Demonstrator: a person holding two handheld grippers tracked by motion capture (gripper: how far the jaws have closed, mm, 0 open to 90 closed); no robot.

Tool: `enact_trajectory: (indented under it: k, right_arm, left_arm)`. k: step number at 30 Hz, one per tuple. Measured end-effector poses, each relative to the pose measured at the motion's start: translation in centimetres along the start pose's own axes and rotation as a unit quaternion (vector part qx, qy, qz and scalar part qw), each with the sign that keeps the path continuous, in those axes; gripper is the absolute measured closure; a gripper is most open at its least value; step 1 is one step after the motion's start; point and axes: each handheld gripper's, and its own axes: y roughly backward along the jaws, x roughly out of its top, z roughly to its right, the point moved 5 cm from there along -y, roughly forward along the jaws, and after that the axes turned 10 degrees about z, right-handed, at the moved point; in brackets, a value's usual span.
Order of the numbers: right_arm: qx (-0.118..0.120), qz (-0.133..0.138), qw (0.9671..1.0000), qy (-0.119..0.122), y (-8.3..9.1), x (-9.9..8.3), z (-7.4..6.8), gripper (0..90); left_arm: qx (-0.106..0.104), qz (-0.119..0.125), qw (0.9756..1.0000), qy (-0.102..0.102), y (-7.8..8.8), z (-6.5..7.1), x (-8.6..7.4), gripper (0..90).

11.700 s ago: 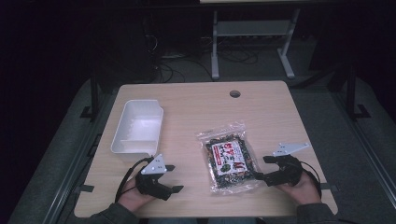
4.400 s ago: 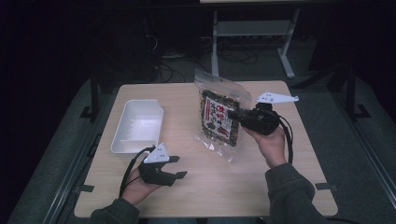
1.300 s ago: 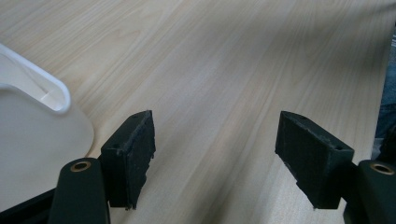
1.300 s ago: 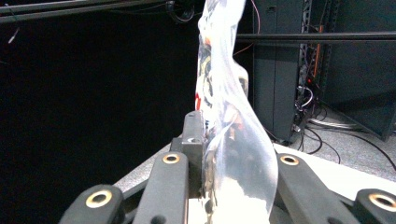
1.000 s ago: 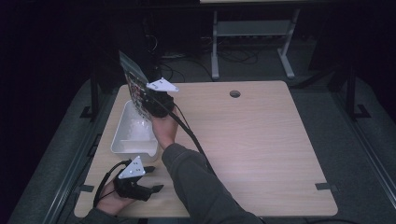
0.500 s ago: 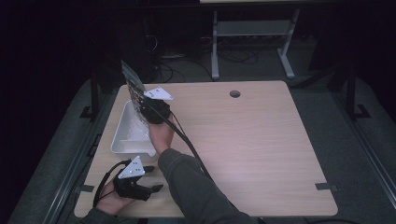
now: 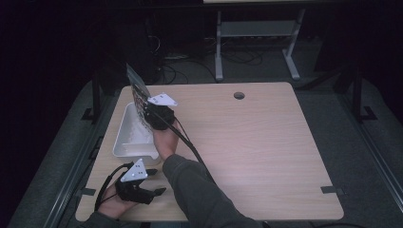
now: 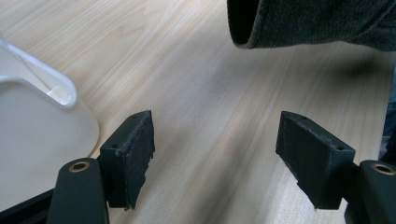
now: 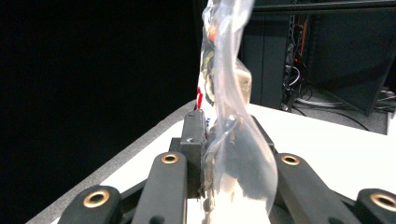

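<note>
Snack bag (image 7: 137, 92) stands upright over white tray (image 7: 124, 142), w/ our right gripper (image 7: 151, 115) clamped on it; left gripper (image 7: 153, 182) gapes, near tray's front.

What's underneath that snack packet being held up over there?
The white tray sits under the snack packet, which the right gripper holds upright over it. The packet and hand cover part of the tray's inside.

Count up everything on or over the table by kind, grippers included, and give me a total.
Grippers: 2, the left gripper resting open on the table and the right gripper shut on the bag.
Snack bags: 1, the bag held upright over the tray.
White trays: 1, the tray.
Total: 4
</note>
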Motion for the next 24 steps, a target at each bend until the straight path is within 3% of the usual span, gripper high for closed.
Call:
enact_trajectory:
  k: [13, 24]
  right_arm:
    - [-0.024, -0.012, 0.9996, 0.013, 0.8, -0.5, 0.2, 73.5]
    - [-0.034, -0.013, 0.9993, -0.002, 1.5, -0.9, 0.1, 73.7]
  left_arm:
    - [0.0, -0.002, 1.0, -0.002, -0.1, 0.1, 0.0, 27.4]
    - [-0.001, -0.003, 1.0, -0.005, -0.1, 0.2, 0.0, 27.3]
